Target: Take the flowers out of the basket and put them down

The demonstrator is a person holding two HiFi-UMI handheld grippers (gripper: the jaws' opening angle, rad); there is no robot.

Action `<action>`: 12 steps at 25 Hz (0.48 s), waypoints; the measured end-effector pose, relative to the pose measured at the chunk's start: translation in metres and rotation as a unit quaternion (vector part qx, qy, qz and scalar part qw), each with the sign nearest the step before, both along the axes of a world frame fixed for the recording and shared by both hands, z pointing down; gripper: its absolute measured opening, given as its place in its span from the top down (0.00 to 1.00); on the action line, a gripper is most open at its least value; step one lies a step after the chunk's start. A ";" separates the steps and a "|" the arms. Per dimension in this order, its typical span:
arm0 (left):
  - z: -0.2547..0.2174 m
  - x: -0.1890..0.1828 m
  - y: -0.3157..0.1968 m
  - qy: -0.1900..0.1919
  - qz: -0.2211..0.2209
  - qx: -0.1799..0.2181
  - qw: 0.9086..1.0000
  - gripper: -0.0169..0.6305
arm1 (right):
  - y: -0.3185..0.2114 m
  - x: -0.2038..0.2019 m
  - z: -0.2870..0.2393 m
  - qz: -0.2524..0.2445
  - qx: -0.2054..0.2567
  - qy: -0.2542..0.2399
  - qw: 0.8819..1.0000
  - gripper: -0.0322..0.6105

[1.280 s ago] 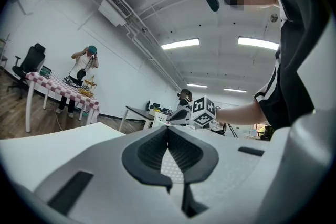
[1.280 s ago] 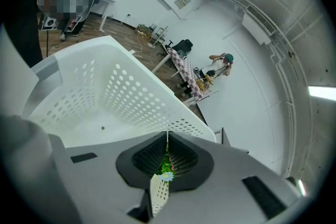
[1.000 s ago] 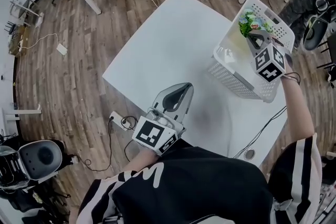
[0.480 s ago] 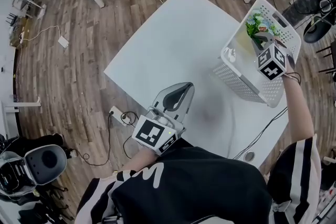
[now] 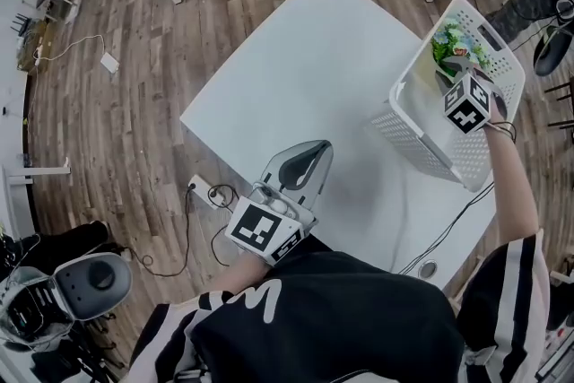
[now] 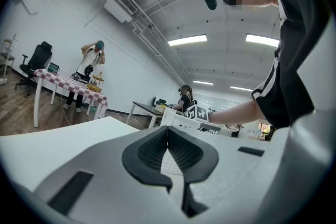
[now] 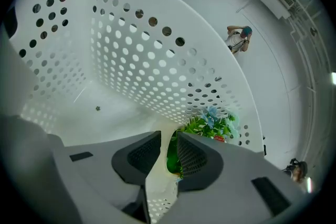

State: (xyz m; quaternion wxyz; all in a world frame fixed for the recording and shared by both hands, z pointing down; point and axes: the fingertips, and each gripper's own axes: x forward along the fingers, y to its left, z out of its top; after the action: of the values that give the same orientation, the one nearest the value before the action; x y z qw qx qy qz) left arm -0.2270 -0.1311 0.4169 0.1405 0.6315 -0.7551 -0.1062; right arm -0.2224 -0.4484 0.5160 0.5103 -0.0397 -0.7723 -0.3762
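White tabletop (image 5: 314, 76) is topped by a basket (image 5: 421, 143), flowers (image 5: 451, 43) held in its far end. Inside it the right claw (image 5: 454, 65) is set, narrowly parted around their greenery; the left claw (image 5: 316, 150) is closed, empty, well apart.

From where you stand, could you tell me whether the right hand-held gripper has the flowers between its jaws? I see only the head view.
Observer: In the right gripper view, the right hand-held gripper has its jaws apart, with green leaves of the flowers between them. I cannot tell whether the pads press on them.
Operator: Thank you. Is anything else lying in there?
Observer: Besides the flowers, the part of the basket floor that this view shows holds only a small dark speck.
Operator: And the other one, please?
Observer: The left hand-held gripper has its jaws together at the tips, with nothing between them.
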 end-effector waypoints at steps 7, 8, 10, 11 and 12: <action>0.001 -0.005 0.012 0.006 -0.003 -0.004 1.000 0.97 | 0.001 0.006 0.010 0.010 0.001 0.025 1.000 0.82; 0.001 -0.004 0.012 0.006 -0.003 -0.005 1.000 0.97 | 0.000 0.007 0.013 0.012 0.002 0.027 1.000 0.82; 0.003 -0.006 0.013 0.007 -0.004 -0.007 1.000 0.97 | -0.002 0.008 0.017 0.015 0.000 0.030 0.999 0.82; 0.004 -0.007 0.014 0.008 -0.005 -0.008 1.000 0.97 | -0.003 0.008 0.018 0.017 -0.001 0.031 0.999 0.82; 0.005 -0.008 0.015 0.009 -0.006 -0.008 1.000 0.97 | -0.003 0.007 0.019 0.018 -0.001 0.032 0.999 0.82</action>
State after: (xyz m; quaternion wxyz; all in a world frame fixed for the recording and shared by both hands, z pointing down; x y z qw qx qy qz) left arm -0.2351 -0.1165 0.4215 0.1522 0.6251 -0.7582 -0.1064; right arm -0.2150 -0.4514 0.5351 0.5419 -0.0381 -0.7563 -0.3646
